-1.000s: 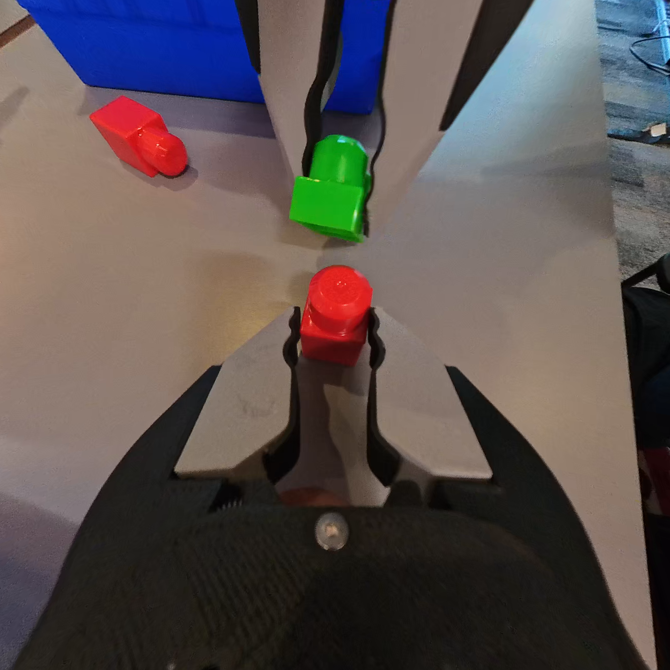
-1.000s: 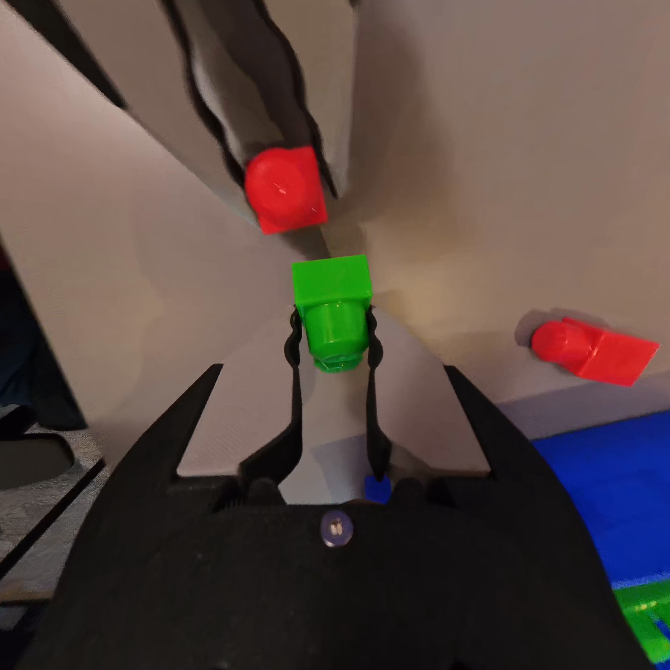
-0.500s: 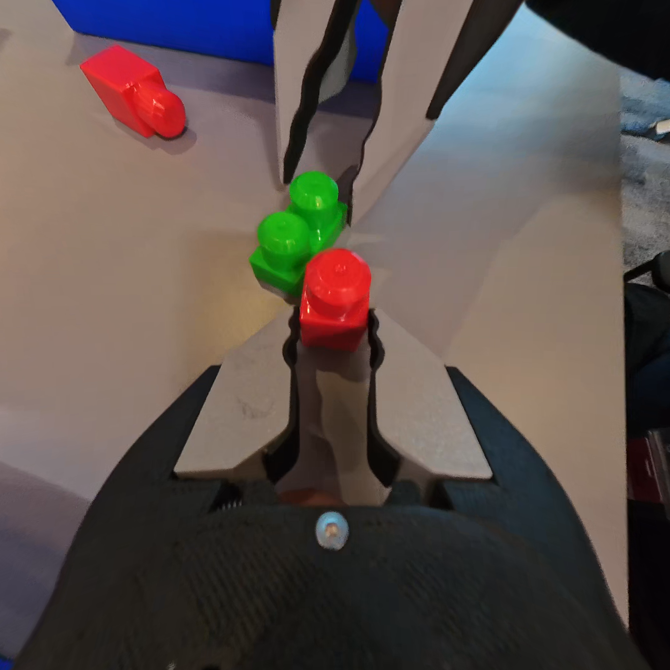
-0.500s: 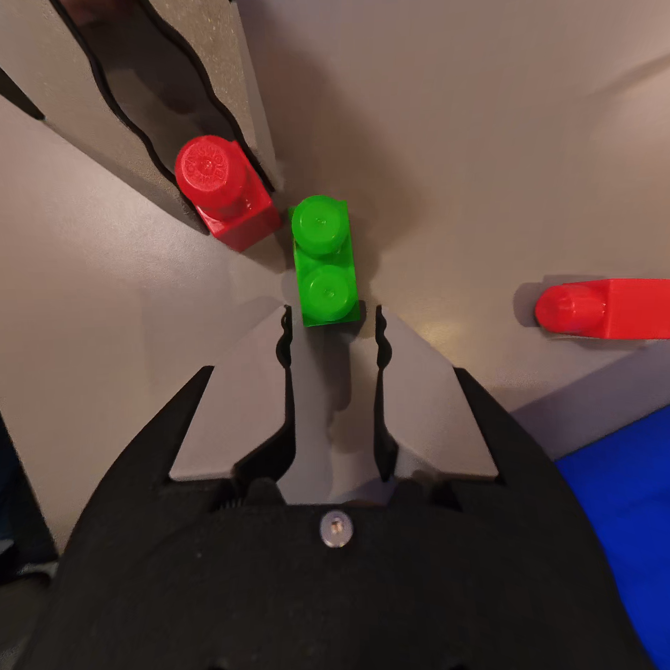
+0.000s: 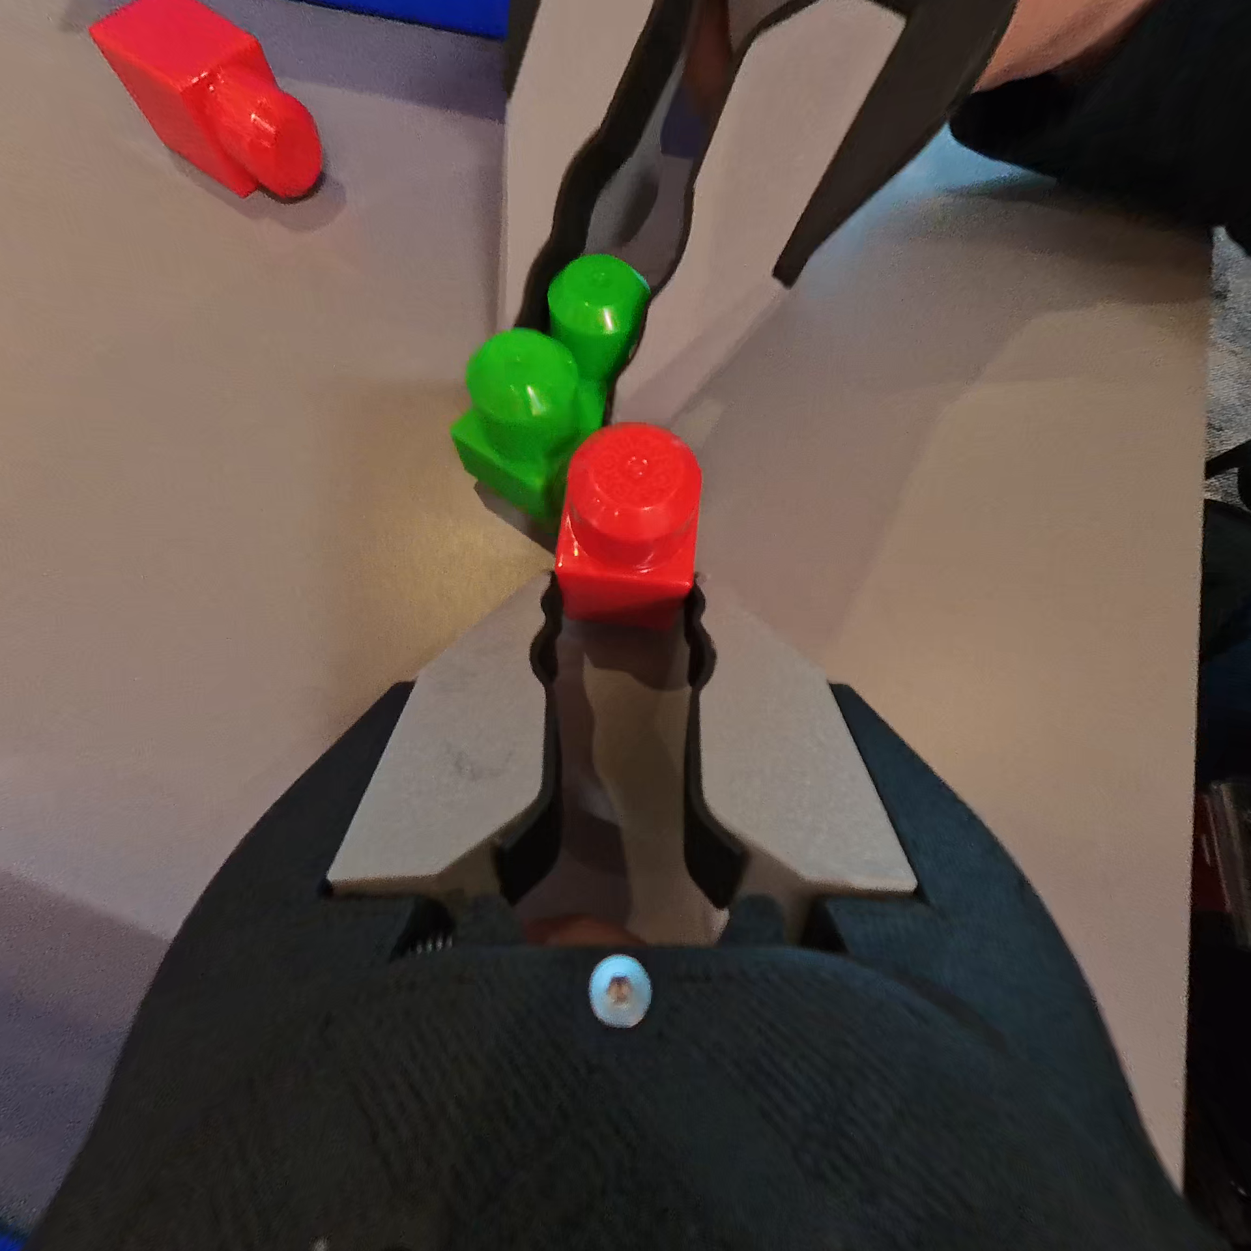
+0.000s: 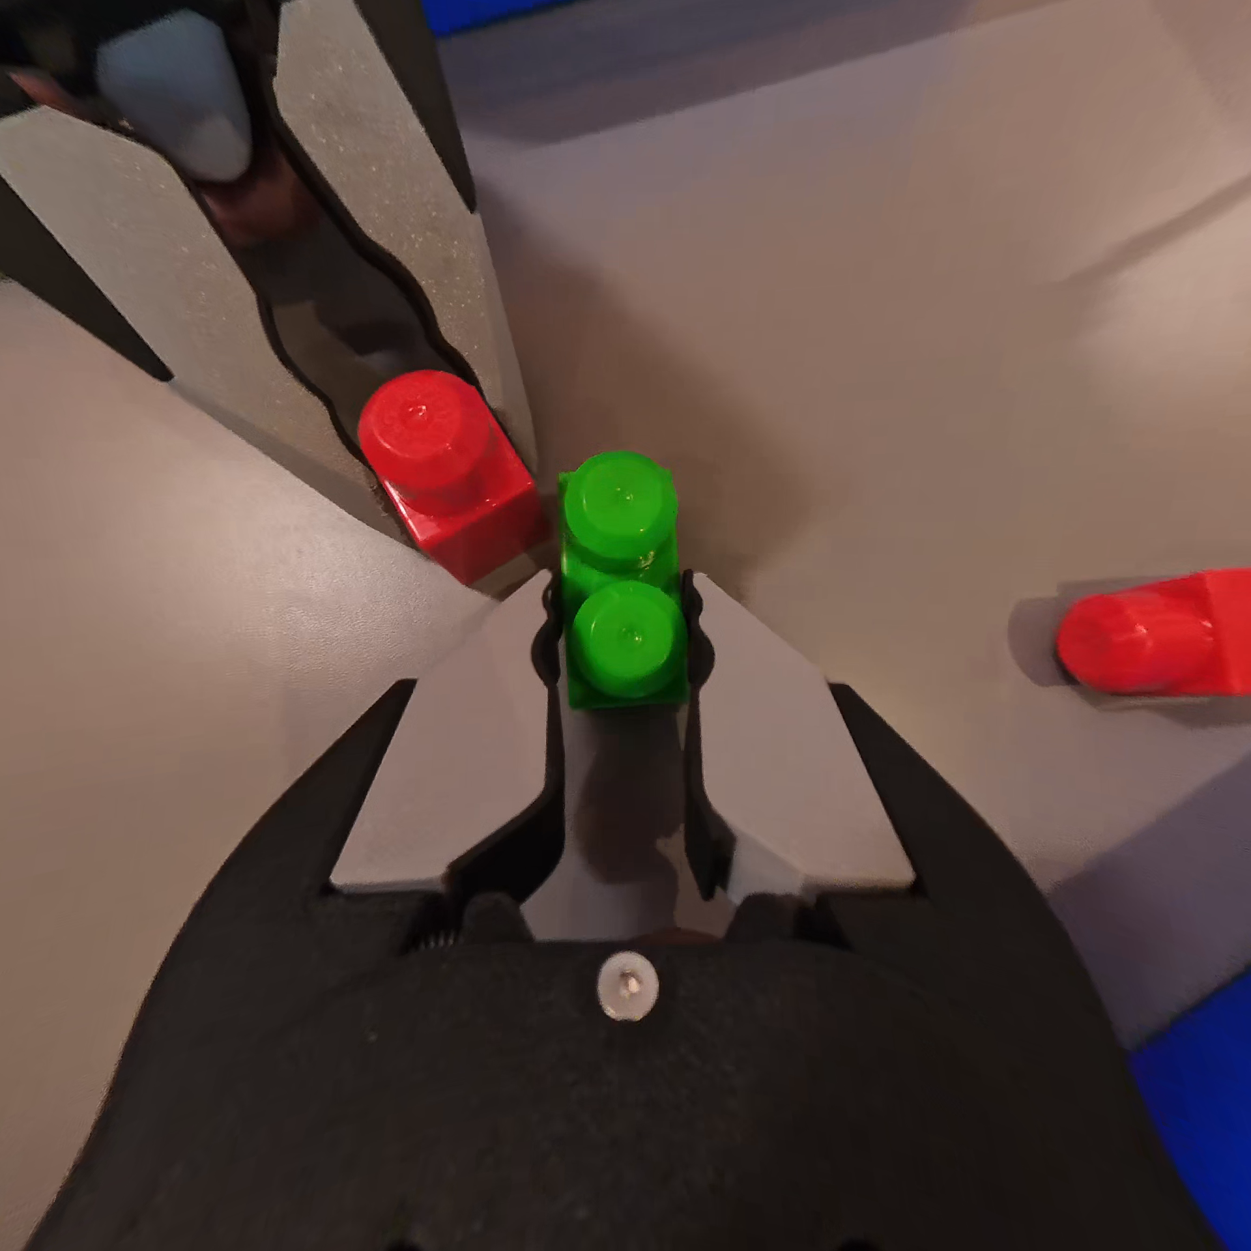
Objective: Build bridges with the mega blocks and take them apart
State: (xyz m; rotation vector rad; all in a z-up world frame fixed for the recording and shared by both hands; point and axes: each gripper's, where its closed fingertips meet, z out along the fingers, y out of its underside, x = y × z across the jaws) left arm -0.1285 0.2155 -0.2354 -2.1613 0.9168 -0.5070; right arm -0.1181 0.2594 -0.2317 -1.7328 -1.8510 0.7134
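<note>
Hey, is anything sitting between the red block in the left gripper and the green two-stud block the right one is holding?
Nothing visible. The red block in the left gripper sits right beside the green two-stud block held by the right gripper, with only bare table in the narrow space between them.

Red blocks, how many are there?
2. One red block is clamped in the left hand-held gripper, beside the green block. The other lies tipped over on the table. More may be hidden.
</note>
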